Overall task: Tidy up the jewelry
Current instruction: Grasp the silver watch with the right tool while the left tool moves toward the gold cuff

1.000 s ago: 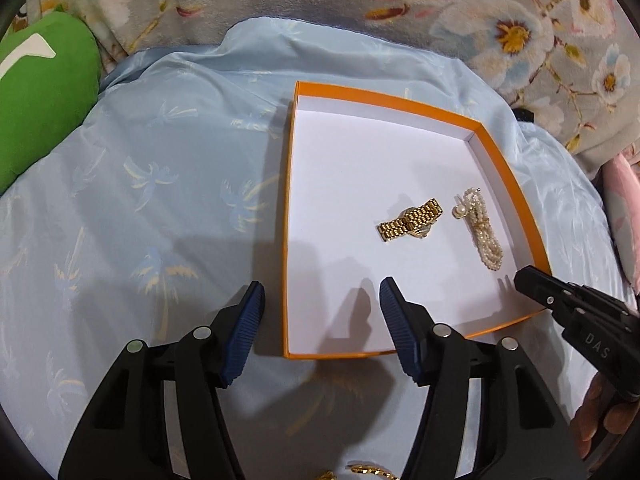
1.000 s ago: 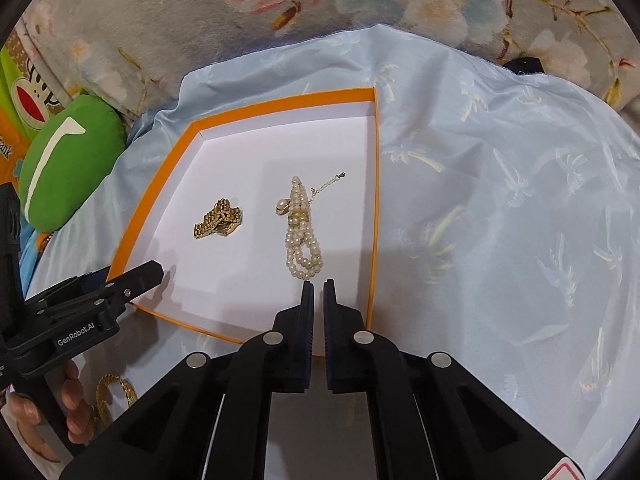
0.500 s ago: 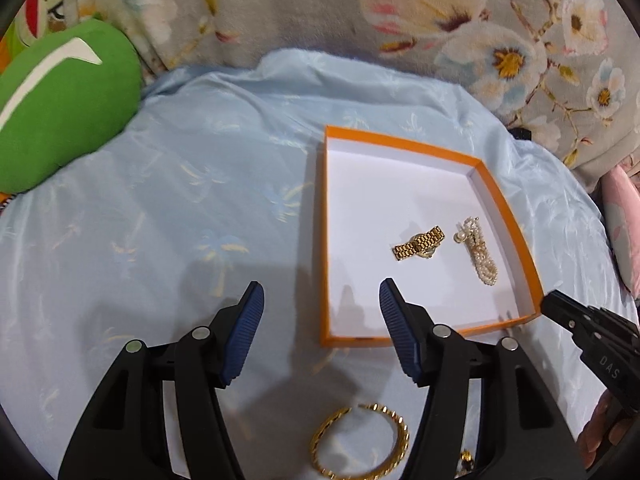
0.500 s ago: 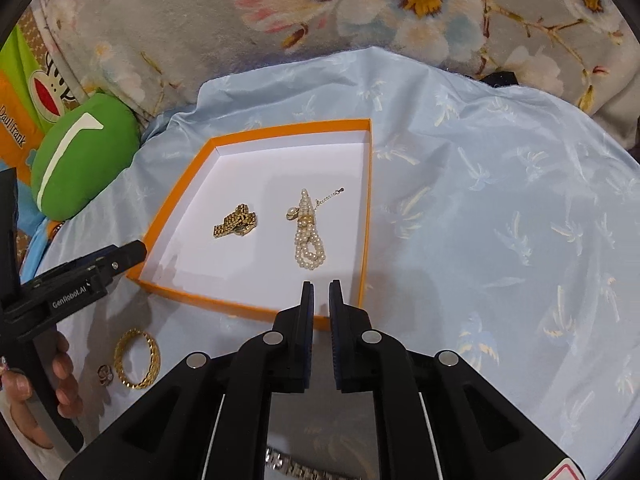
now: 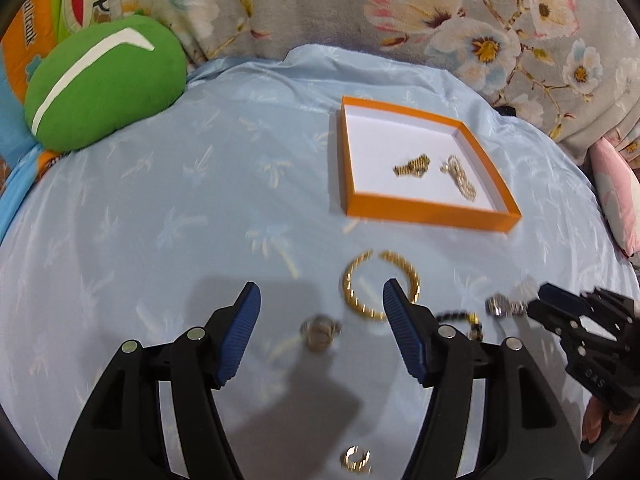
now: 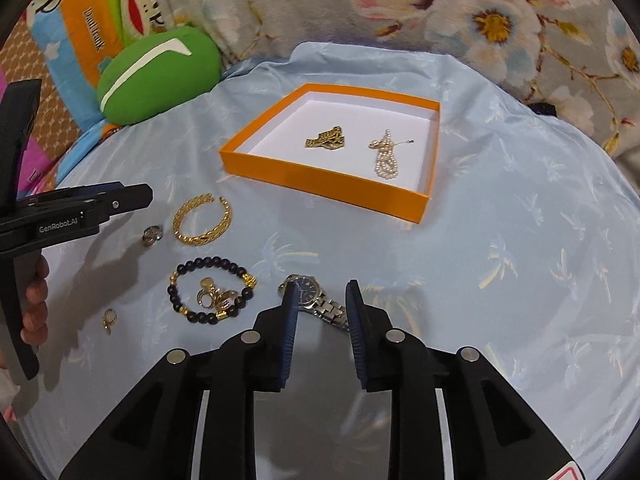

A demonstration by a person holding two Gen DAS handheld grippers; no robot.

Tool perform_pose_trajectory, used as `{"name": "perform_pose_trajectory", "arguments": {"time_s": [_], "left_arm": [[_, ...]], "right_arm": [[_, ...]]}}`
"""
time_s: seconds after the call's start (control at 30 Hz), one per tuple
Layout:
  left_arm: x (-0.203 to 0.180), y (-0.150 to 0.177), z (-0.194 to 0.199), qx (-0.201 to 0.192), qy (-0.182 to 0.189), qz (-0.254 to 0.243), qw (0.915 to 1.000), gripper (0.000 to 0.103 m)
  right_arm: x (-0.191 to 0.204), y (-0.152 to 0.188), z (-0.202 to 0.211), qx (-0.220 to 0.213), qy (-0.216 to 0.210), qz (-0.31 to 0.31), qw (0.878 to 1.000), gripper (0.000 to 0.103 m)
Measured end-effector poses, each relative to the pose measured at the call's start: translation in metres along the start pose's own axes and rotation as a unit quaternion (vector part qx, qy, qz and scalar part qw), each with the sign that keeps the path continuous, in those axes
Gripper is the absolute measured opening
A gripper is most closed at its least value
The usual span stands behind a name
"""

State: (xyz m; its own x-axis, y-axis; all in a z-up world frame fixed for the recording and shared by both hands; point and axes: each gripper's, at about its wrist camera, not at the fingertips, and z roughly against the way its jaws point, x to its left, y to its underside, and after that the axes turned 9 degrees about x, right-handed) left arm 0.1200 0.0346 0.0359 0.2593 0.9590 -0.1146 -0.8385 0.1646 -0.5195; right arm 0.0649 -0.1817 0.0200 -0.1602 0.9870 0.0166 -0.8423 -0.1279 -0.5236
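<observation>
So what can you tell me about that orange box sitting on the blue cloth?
The shallow square orange box, apparently cardboard, has low orange walls and a white inside. It sits open and flat on the pale blue palm-print cloth, with no lid in view. Inside lie a crumpled gold link bracelet and, apart from it, a bunched white pearl strand. Neither gripper touches it, and the other jewelry lies outside it, on the cloth.
</observation>
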Motion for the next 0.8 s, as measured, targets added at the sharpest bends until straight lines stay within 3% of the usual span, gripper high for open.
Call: {"name": "perform_pose_trajectory", "arguments": {"time_s": [0.27,0.37,0.5,0.57,0.8], "left_arm": [[0.019,0.04,0.007,0.028,0.007,0.026,0.9993,0.062],[0.025,0.048,0.007,0.034,0.008,0.037,0.9987,0.062],[0.03,0.055,0.003,0.046,0.01,0.046,0.9978,0.062],[0.03,0.058,0.004,0.046,0.009,0.046,0.9978,0.062],[0.022,0.064,0.007,0.049,0.019,0.037,0.9979,0.062]], "right_arm": [[0.011,-0.001,-0.026,0.023,0.01,0.076,0.997,0.038],[0.009,-0.006,-0.03,0.022,-0.003,0.082,0.996,0.038],[0.001,-0.012,-0.034,0.028,-0.025,0.059,0.998,0.035],[0.002,-0.011,-0.033,0.03,-0.017,0.051,0.998,0.028],[-0.008,0.007,-0.021,0.051,0.002,-0.055,0.997,0.028]]}}
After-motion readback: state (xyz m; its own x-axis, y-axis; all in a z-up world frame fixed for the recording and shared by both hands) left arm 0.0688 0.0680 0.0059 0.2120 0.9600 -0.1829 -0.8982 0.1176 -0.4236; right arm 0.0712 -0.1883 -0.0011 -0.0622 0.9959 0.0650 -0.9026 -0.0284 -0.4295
